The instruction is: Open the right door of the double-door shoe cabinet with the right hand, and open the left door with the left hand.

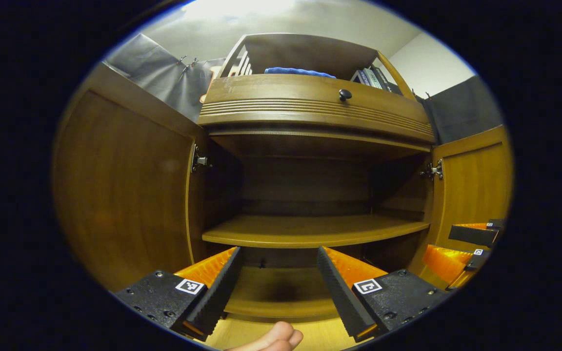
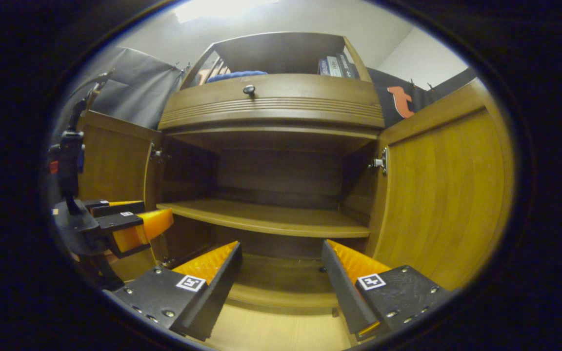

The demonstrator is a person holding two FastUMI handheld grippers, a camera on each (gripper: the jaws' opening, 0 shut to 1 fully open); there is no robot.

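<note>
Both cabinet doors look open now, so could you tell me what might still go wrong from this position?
1. The left door and right door stand swung out on either side of the open grippers; a sideways pull-back could knock one and swing it partly shut.
2. The left gripper and right gripper hang close together before the shelf, so they might bump each other when withdrawn.
</note>
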